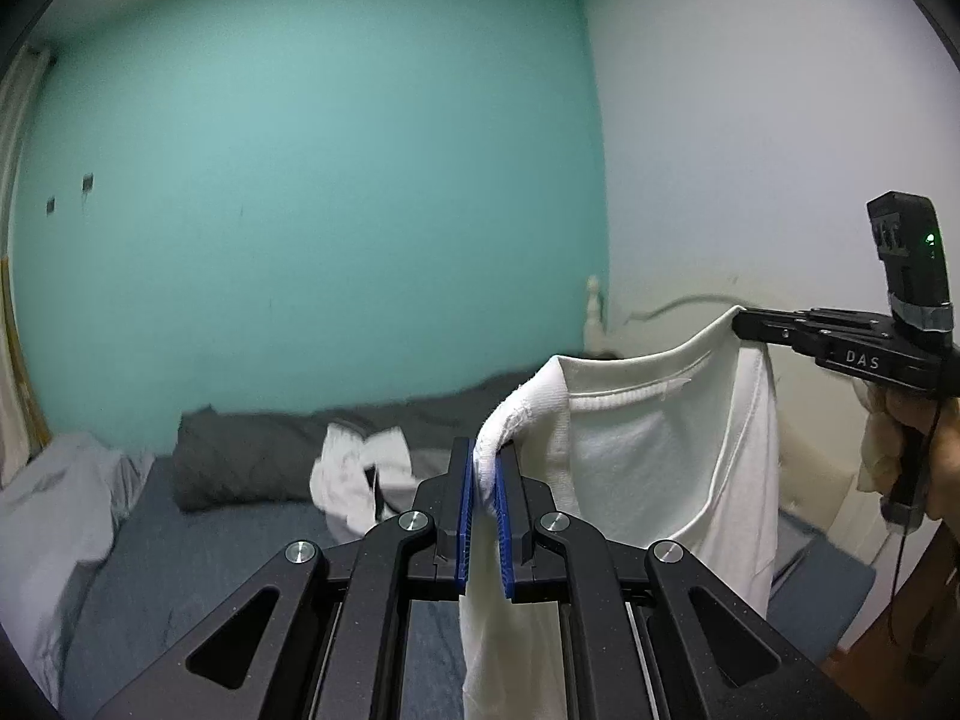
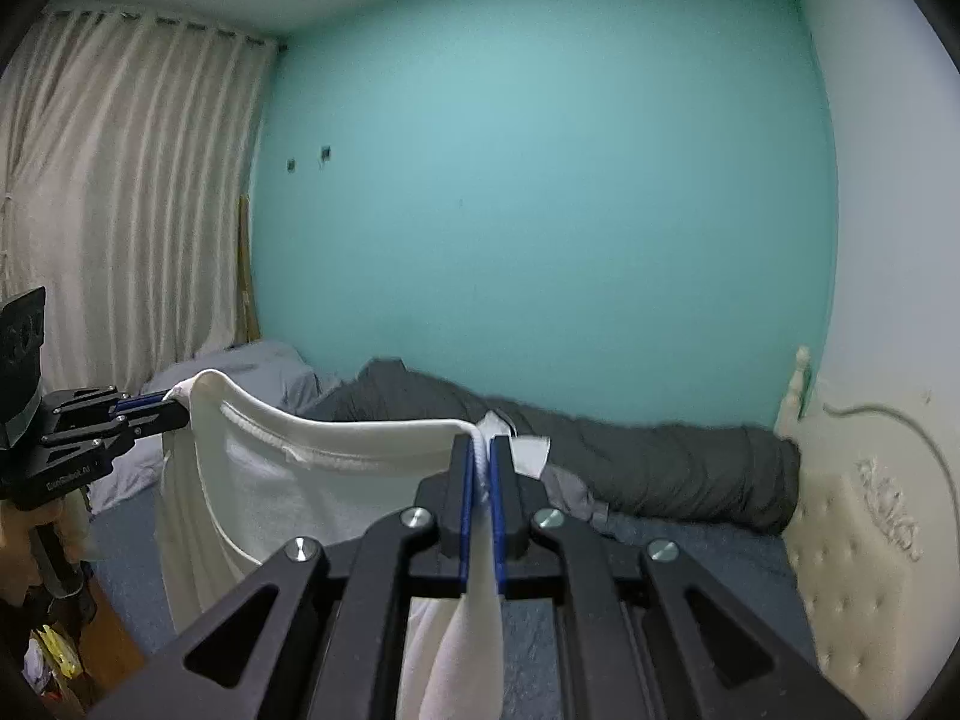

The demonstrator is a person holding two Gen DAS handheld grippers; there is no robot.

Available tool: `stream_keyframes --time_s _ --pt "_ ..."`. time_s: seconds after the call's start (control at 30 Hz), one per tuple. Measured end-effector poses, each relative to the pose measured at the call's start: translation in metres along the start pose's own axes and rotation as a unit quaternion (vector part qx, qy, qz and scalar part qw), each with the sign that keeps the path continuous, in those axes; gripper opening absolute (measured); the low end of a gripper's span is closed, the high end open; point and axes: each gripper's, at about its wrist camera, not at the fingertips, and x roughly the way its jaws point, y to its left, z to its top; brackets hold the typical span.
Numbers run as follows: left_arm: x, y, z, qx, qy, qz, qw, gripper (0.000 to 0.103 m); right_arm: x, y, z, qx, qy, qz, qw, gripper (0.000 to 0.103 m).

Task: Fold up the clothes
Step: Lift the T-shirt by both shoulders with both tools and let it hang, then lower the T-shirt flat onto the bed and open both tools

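Note:
A white T-shirt point(image 1: 654, 450) hangs in the air above the bed, stretched between the two grippers by its shoulders, neckline facing the cameras. My left gripper point(image 1: 486, 456) is shut on one shoulder, cloth bunched between the blue pads. In the left wrist view the right gripper point(image 1: 741, 321) pinches the other shoulder at the right. In the right wrist view the right gripper point(image 2: 480, 450) is shut on the white T-shirt point(image 2: 336, 480), and the left gripper point(image 2: 174, 405) holds the far shoulder at the left.
Below lies a bed with a blue sheet point(image 1: 198, 564), a rolled dark grey blanket point(image 2: 660, 462) along the teal wall, a crumpled white garment point(image 1: 360, 474) and pale bedding point(image 1: 54, 498). A cream padded headboard point(image 2: 852, 570) stands right; curtains point(image 2: 120, 192) hang left.

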Motion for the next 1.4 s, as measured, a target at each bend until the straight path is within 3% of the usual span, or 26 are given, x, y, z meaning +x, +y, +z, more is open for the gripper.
stream_keyframes --time_s 0.17,0.33,0.63,1.0,1.4 --pt "0.083 0.018 -0.039 -0.017 0.047 0.002 0.9988 0.007 0.062 -0.012 -0.033 0.010 0.043 -0.005 0.999 0.005" --pt "0.175 0.037 -0.080 -0.036 0.095 0.004 0.9948 0.007 0.150 -0.035 -0.075 0.028 0.085 -0.005 0.996 0.005" --pt "0.322 0.074 -0.151 -0.071 0.153 0.001 0.9857 0.007 0.290 -0.076 -0.143 0.048 0.137 -0.012 0.989 0.005" --pt "0.468 0.102 -0.228 -0.086 0.219 -0.002 0.9718 0.007 0.436 -0.125 -0.229 0.065 0.195 -0.026 0.978 0.005" --pt "0.589 0.121 -0.309 -0.096 0.279 -0.002 0.9555 0.007 0.561 -0.160 -0.324 0.092 0.258 -0.029 0.961 0.005"
